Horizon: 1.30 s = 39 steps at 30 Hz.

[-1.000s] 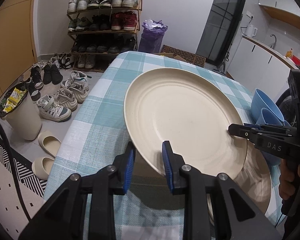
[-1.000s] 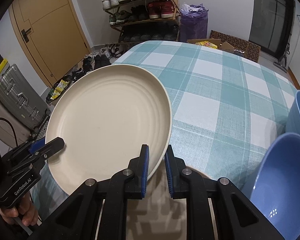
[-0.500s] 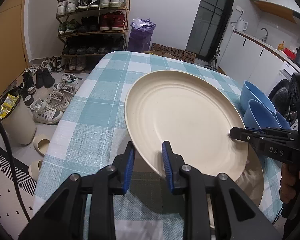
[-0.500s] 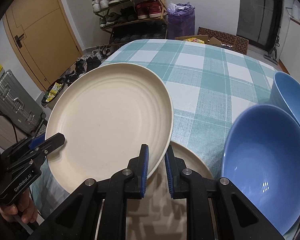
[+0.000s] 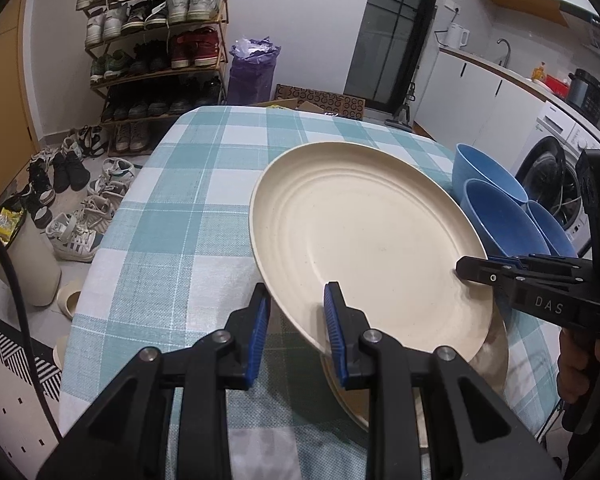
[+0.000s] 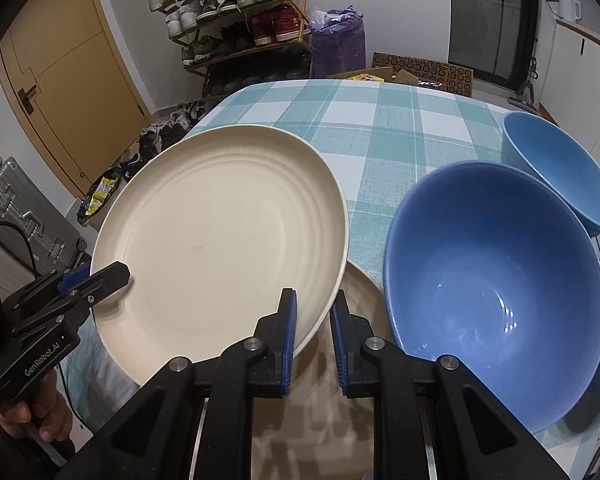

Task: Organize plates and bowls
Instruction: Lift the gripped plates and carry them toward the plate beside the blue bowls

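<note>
Both grippers, left [image 5: 296,320] and right [image 6: 313,320], clamp the cream plate's [image 6: 220,240] opposite rims.

Plate [image 6: 220,236] above another plate [image 6: 360,292], bowls [image 6: 496,284] right.

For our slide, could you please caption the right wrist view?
Both grippers, right and left, clamp a cream ridged plate beside blue bowls.

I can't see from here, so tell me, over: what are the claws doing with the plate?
Left claw and right claw shut on the round cream plate's rim, plate tilted over a second cream plate. Blue bowls close beside.
</note>
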Each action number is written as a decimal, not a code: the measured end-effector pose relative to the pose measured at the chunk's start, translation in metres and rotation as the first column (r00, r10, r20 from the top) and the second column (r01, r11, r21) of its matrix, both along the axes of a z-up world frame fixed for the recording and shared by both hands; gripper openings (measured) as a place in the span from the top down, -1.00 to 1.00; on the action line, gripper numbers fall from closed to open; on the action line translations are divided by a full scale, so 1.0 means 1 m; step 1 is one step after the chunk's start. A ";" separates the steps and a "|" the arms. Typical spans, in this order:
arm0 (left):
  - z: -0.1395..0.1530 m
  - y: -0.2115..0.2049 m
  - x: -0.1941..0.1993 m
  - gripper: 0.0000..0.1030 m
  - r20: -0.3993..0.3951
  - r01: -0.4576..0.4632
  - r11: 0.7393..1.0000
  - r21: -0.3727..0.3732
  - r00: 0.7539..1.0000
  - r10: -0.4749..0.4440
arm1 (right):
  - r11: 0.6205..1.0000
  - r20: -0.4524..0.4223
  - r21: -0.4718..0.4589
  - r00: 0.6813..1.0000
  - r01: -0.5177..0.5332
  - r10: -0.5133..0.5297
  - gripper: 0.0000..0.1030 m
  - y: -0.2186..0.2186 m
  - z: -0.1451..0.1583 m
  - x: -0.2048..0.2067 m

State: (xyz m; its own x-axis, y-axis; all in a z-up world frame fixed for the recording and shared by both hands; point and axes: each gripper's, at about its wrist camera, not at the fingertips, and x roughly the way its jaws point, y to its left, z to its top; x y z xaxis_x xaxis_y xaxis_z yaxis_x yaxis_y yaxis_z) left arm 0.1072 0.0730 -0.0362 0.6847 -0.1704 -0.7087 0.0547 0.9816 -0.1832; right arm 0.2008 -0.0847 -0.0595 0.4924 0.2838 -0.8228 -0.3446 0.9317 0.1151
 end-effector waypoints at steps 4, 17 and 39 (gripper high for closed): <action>0.006 -0.005 -0.004 0.51 0.013 0.014 1.000 0.021 1.000 -0.014 | 1.000 0.008 -0.004 1.000 0.007 -0.007 0.67 -0.005 0.004 -0.008; 0.006 -0.006 -0.019 0.51 0.005 0.024 0.999 0.032 1.000 -0.025 | 0.999 0.002 0.019 0.999 0.037 -0.037 0.65 -0.010 0.003 -0.031; -0.010 -0.043 -0.033 0.50 -0.043 0.092 0.983 0.161 0.995 -0.086 | 0.994 -0.007 -0.066 0.996 0.091 -0.092 0.64 -0.028 -0.010 -0.073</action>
State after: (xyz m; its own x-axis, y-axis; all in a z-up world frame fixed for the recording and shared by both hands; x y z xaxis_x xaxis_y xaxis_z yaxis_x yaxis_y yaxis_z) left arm 0.0743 0.0296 -0.0465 0.6455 -0.1097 -0.7558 0.1392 0.9900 -0.0249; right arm 0.1279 -0.1124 -0.0690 0.5054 0.1832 -0.8432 -0.2567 0.9649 0.0557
